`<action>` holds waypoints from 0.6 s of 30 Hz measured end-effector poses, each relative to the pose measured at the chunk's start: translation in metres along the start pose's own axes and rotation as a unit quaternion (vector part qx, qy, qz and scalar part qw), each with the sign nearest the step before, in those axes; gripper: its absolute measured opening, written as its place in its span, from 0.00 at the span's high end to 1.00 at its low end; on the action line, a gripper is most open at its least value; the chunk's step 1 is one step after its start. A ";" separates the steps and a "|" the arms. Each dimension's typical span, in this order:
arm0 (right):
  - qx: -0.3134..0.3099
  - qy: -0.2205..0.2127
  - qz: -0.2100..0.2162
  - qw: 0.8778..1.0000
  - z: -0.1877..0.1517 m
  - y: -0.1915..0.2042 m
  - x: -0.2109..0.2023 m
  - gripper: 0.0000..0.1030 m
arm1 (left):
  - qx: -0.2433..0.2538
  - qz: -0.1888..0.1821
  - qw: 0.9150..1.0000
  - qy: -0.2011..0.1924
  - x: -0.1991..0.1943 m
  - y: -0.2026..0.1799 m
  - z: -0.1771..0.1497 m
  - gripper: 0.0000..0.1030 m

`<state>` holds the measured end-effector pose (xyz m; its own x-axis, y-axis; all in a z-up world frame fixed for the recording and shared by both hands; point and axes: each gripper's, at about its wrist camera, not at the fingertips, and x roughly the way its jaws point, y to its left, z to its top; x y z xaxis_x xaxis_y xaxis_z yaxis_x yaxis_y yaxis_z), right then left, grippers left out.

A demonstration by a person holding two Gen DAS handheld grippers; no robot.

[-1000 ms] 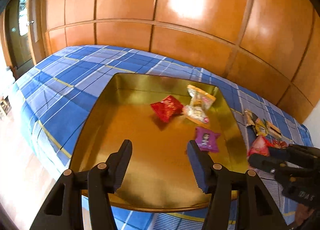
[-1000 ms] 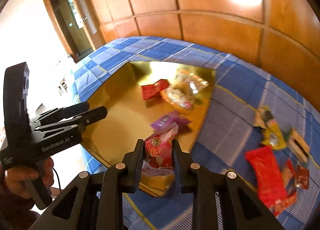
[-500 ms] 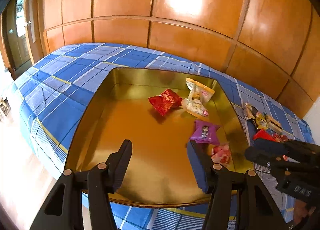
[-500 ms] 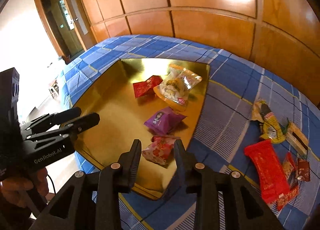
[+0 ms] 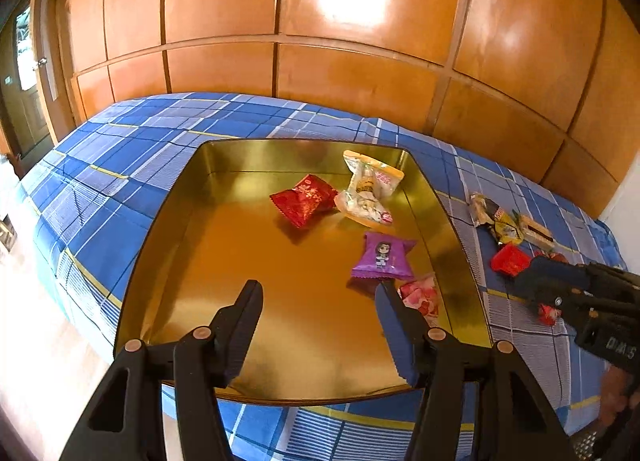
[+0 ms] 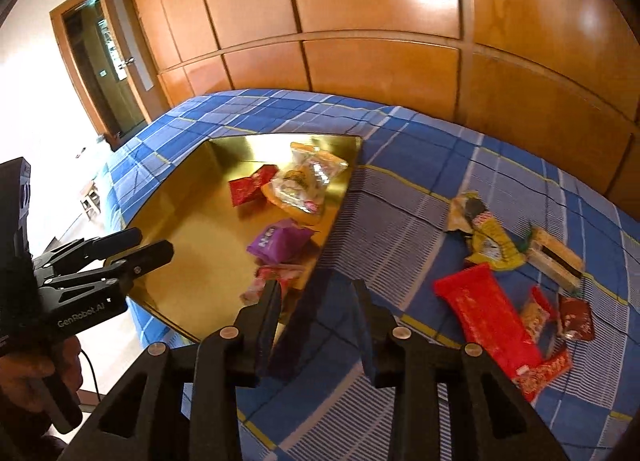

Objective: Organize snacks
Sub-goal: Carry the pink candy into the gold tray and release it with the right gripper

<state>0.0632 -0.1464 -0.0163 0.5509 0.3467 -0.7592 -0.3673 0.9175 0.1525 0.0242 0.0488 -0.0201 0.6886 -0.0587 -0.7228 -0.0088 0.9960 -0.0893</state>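
The right gripper [image 6: 316, 293] has its fingers [image 6: 269, 309] a little apart with nothing between them. It hangs over the blue checked cloth just beside the tray's near corner, with the pink packet [image 6: 266, 281] lying inside the tray just past the left finger. The left gripper [image 5: 316, 297] hovers low over the tray's bare near half, its fingers [image 5: 244, 313] spread and empty.

By the look of it the job is somewhere near half done. The gold tray [image 5: 176, 221] holds four snacks, all toward its far and right side: a red packet [image 5: 304, 201], a clear-and-orange bag [image 5: 368, 193] touching it and leaning toward the far wall, a purple packet [image 5: 384, 257] nearer in, and the pink one [image 5: 420, 293] by the right wall.

Still out on the bed [image 6: 400, 189] — well apart from the tray — lie a yellow wrapper [image 6: 484, 237], a bar in a striped wrapper [image 6: 556, 261], a long red bar [image 6: 484, 313] and several small red and brown packets [image 6: 576, 317] bunched beside it. These most likely go in next; the red bar lies nearest the right gripper.
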 end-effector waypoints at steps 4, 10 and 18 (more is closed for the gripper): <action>0.004 -0.002 -0.015 1.000 -0.002 -0.014 -0.006 0.66 | 0.011 -0.002 1.000 0.002 0.000 -0.007 -0.001 0.42; 0.008 -0.006 -0.043 0.999 -0.004 -0.039 -0.016 0.66 | 0.022 -0.008 1.000 0.007 0.000 -0.016 -0.002 0.42; 0.028 -0.012 -0.076 0.997 -0.007 -0.074 -0.031 0.63 | 0.034 -0.014 0.999 0.015 0.003 -0.025 -0.003 0.42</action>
<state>0.0679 -0.2266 -0.0087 0.6158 0.2066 -0.7603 -0.2363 0.9690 0.0720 0.0241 0.0235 -0.0221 0.6651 -0.0882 -0.7415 0.0608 0.9961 -0.0639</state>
